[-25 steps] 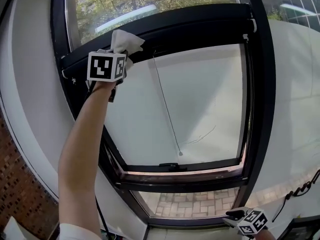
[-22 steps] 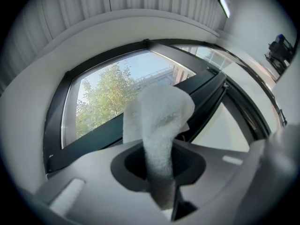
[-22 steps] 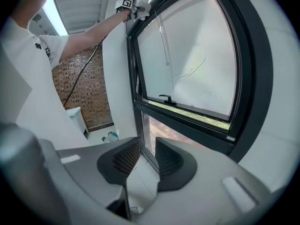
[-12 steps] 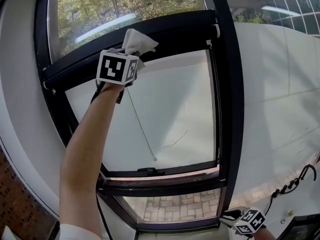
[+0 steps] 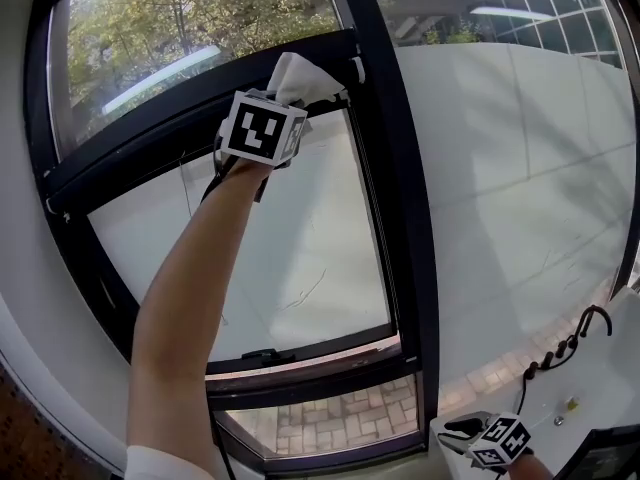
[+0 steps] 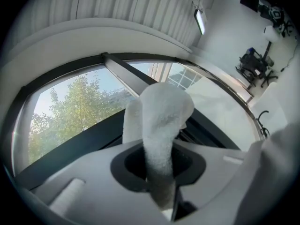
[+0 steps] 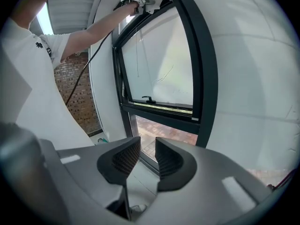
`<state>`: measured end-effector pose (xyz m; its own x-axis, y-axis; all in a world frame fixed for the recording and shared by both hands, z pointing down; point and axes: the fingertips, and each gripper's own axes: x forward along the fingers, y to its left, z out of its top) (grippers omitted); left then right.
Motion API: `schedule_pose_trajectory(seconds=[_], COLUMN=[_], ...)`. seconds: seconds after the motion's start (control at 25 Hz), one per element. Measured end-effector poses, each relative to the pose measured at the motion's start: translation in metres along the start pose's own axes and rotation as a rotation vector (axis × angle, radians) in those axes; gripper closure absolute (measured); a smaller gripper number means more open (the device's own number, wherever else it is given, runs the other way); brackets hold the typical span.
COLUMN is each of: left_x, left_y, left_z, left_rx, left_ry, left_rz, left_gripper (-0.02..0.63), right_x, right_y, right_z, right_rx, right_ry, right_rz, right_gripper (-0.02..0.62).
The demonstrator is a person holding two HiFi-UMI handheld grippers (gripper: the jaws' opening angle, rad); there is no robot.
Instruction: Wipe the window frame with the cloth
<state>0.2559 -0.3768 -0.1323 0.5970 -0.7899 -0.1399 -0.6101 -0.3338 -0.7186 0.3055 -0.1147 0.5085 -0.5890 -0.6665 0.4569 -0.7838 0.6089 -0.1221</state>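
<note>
Down low and nearest, the right gripper [image 7: 147, 159] hangs idle, jaws a narrow gap apart with nothing between them, well away from the action. Follow the outstretched left arm [image 5: 190, 298] up to the left gripper [image 6: 159, 170], whose jaws are clamped on the cloth [image 6: 161, 111]. It's a white, nubbly rag pinched at its lower end, so a thick folded wad stands up past the jaws and flops over at the top. That wad sits against the dark window frame [image 5: 180, 133], on the upper crossbar right where it meets the vertical post [image 5: 400, 218]. The risk, to my eye, is that only a narrow bunch is gripped. Dragging along the bar could tug the cloth loose or fold it back, and then hard gripper plastic would rub the frame instead. At full overhead reach the pressure may go uneven too, and that corner could get skipped. Beyond the glass are green trees [image 5: 150, 28].
</note>
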Motion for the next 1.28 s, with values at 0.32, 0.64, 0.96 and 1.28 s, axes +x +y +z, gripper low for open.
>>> schedule_pose_trajectory(seconds=[0.32,0.64,0.96,1.28], left_x=[0.039,0.06,0.053,0.04], left_y=[-0.056,-0.085,-0.116,-0.184], left_z=[0.035,0.032,0.008,-0.051], left_rx=[0.083,0.26,0.348,0.457], left_ry=[-0.031,-0.022,-0.001,0.034], left_rz=[-0.075,-0.037,-0.05,-0.095], left_gripper=[0.515,0.515,0.515,0.515], right_x=[-0.014,-0.017,-0.007,0.007], right_y=[-0.008,-0.006,-0.009,0.001], right_z=[-0.02,-0.032,-0.028,-0.023], right_rx=[0.044,0.085,0.069,0.042], right_ry=[-0.005,-0.002,0.01,0.022], right_rz=[-0.044,-0.048,-0.028,0.016], right_gripper=[0.494,0.494,0.494,0.494])
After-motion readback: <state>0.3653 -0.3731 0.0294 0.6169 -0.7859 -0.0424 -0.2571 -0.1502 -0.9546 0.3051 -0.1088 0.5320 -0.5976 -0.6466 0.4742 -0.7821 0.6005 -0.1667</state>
